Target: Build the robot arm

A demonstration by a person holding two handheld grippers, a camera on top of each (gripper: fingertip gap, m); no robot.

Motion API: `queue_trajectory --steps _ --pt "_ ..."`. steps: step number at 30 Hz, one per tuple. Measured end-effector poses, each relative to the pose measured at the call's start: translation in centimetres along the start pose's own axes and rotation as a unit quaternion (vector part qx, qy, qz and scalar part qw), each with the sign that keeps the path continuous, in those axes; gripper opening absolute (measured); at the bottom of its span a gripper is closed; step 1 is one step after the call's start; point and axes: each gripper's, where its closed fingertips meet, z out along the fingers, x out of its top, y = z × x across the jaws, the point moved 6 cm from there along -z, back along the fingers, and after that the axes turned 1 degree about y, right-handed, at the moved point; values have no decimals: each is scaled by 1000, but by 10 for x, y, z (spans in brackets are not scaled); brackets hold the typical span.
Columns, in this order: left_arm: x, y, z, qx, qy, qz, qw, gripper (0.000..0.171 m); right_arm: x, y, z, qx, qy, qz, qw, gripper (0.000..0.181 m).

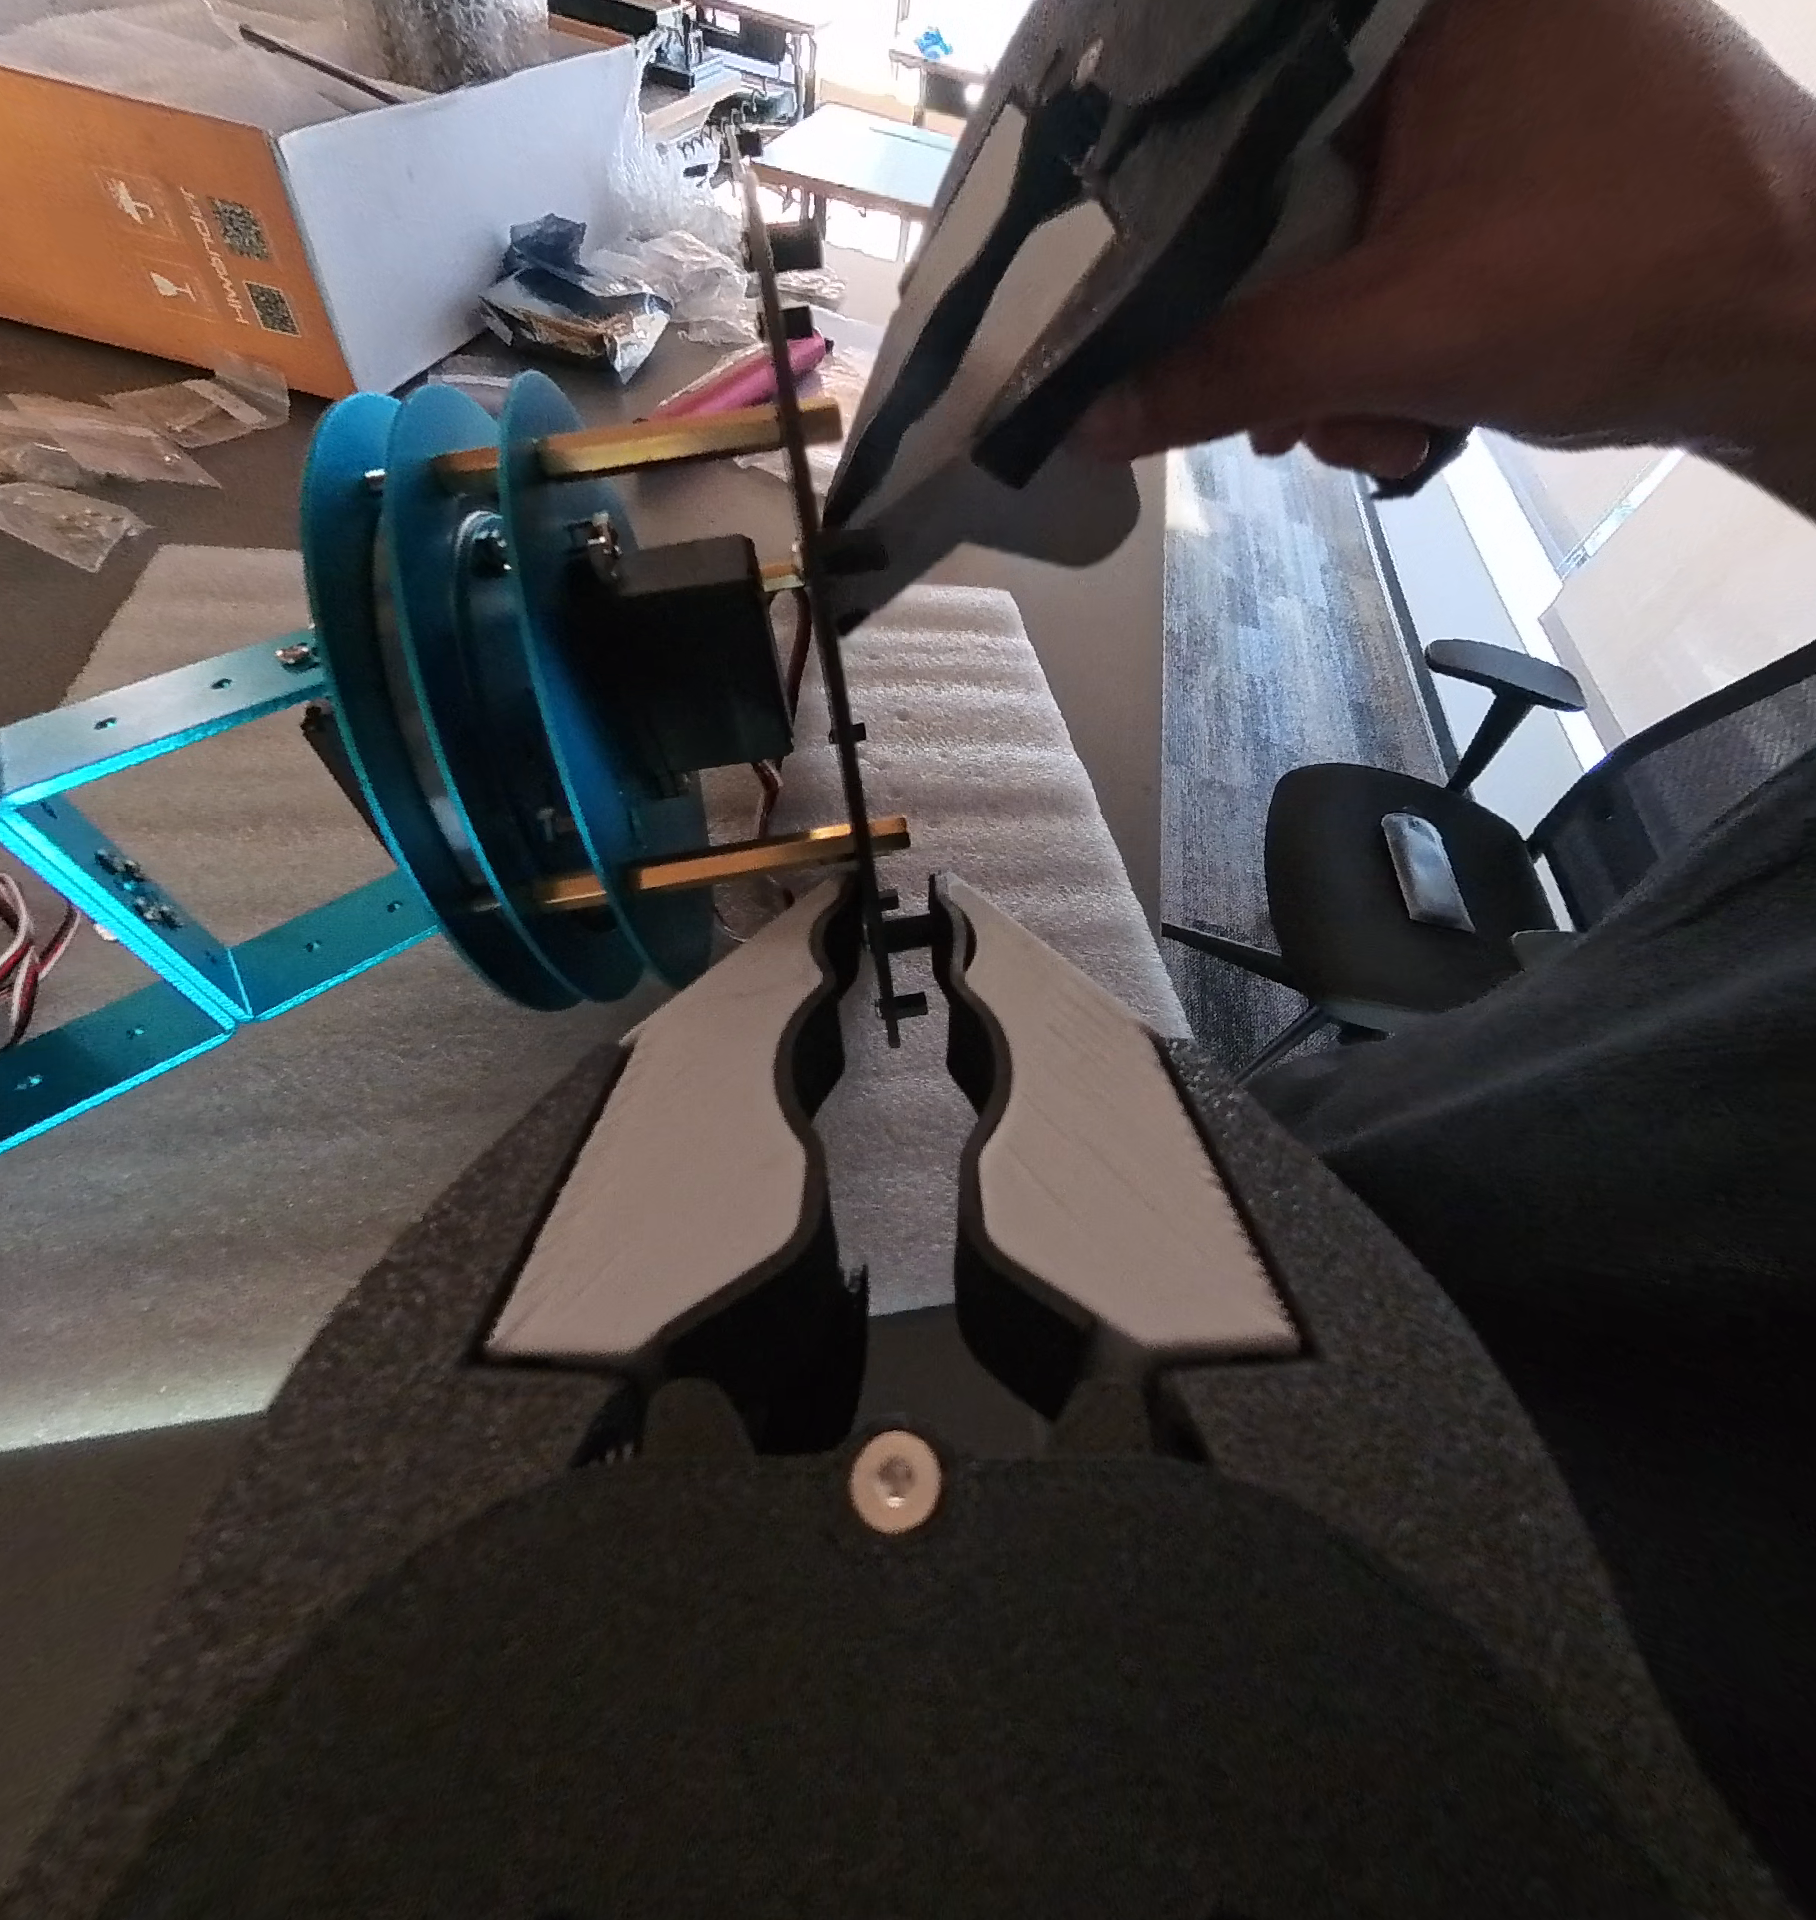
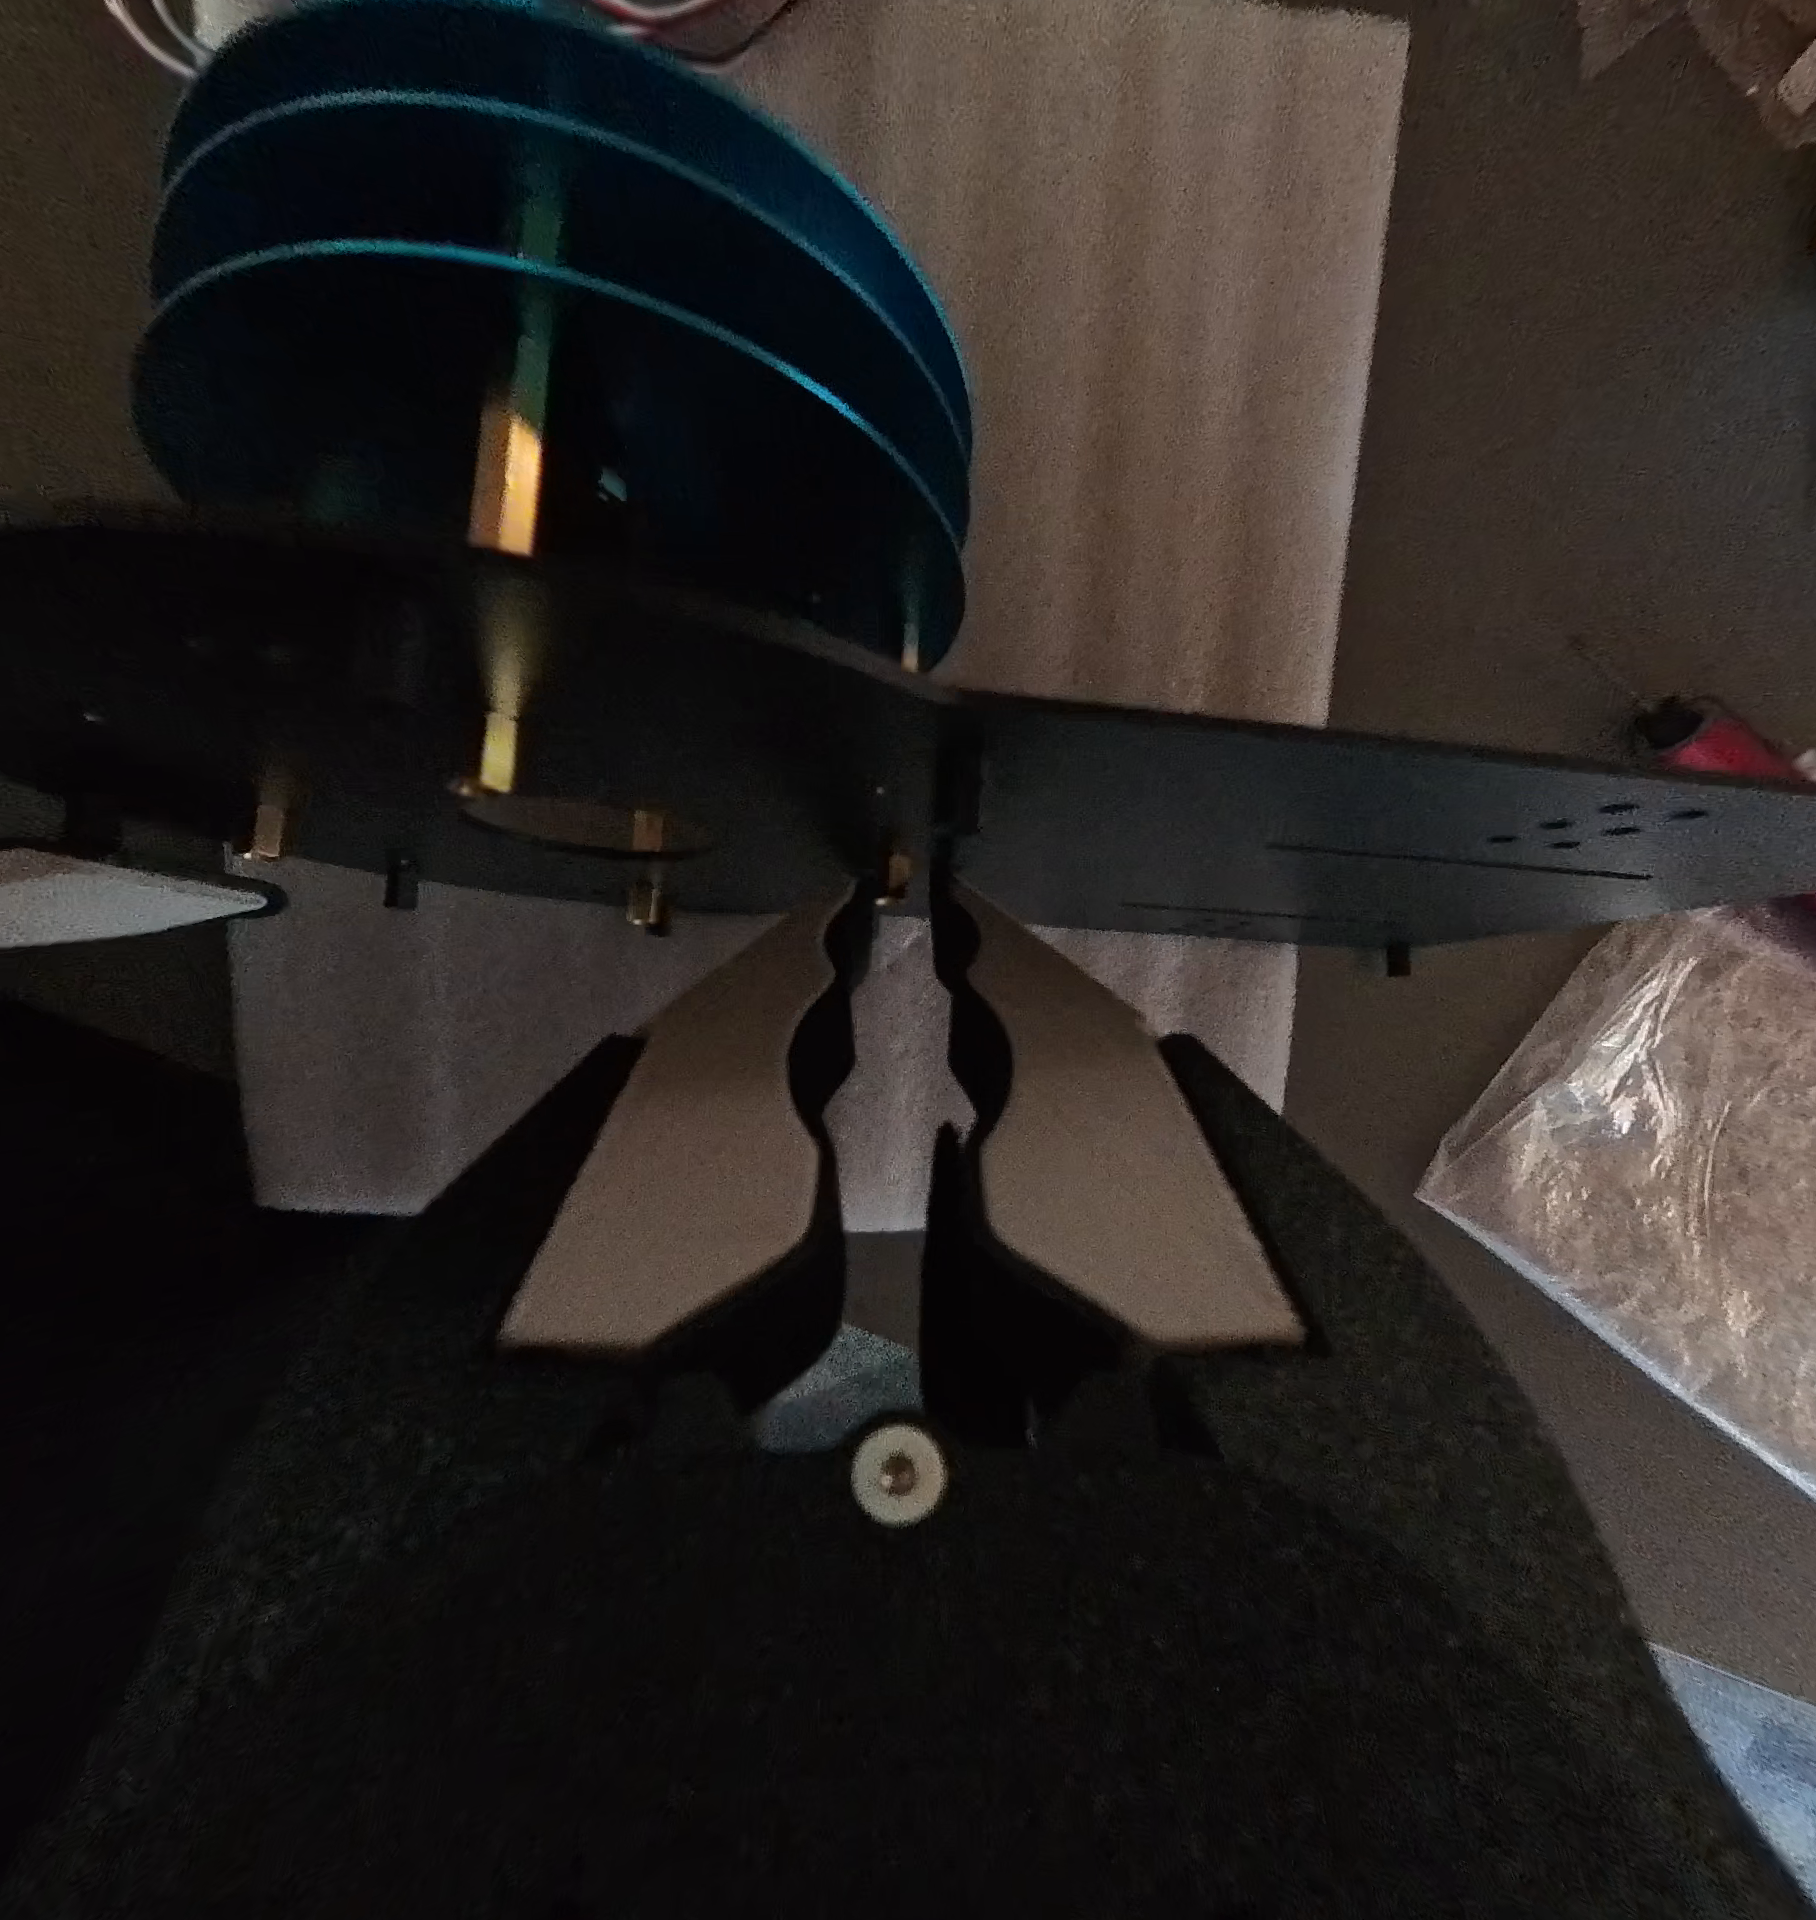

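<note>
My left gripper [image 1: 891, 902]: white ribbed fingers narrow, straddling the edge of a thin black plate [image 1: 831, 665]; I cannot tell if they pinch it. Brass standoffs [image 1: 769, 868] join the plate to stacked blue anodised discs [image 1: 405, 686] beyond the fingertips. Right gripper [image 2: 899, 894]: fingers narrow at the plate's rim [image 2: 1299, 831], grip unclear. Only the left view shows the hand [image 1: 1506, 270], cardboard box [image 1: 156, 208] and foam sheet [image 1: 987, 727] on the desk [image 1: 104, 1299].

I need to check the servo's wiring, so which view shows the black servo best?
The left wrist view: the black servo sits lit and side-on between the blue discs and black plate. In the right wrist view it is hidden in shadow.
</note>
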Motion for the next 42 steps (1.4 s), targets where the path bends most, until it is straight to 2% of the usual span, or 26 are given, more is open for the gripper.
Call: queue_trajectory --steps 3,6,10,15,16,20,24,27,30,32,35,37,39,40,42 --pt "0 0 0 5 0 7 1000 11 2 2 1 51 -19 36 998 4" --pt "-1 0 0 1 3 11 1000 11 1 11 3 164 -23 140 976 4" --pt "-1 -1 0 -4 9 7 1000 11 -4 21 9 316 -25 265 911 4" --pt "-2 -1 0 -3 17 1 1000 11 -9 27 17 424 -33 358 831 3" --pt "-2 -1 0 -3 20 -3 1000 12 -9 27 17 428 -29 354 831 4" --pt "-3 -1 0 -6 27 -16 999 12 -8 25 16 409 -20 329 851 4" --pt "-1 -2 1 -7 20 -14 1000 12 -6 23 11 342 9 266 901 7" --pt "-1 -2 1 -8 19 -25 999 12 -3 31 -3 274 63 211 936 6" --pt "-1 -2 -1 -1 15 -35 999 14 4 42 -29 217 146 173 950 9" --pt "-1 -4 -5 10 10 -32 999 19 12 47 -57 166 237 136 948 11" --pt "0 -8 -21 34 6 -29 999 31 21 45 -92 91 365 78 923 19" --pt "1 -13 -37 61 4 -27 998 33 21 37 -98 77 393 69 914 37" --pt "4 -19 -57 93 7 -21 995 33 14 27 -87 104 351 96 925 44" --pt "5 -22 -68 106 10 -24 994 33 9 19 -83 126 346 108 923 54" --pt "5 -28 -88 132 11 -41 990 33 4 5 -90 142 405 109 896 41"
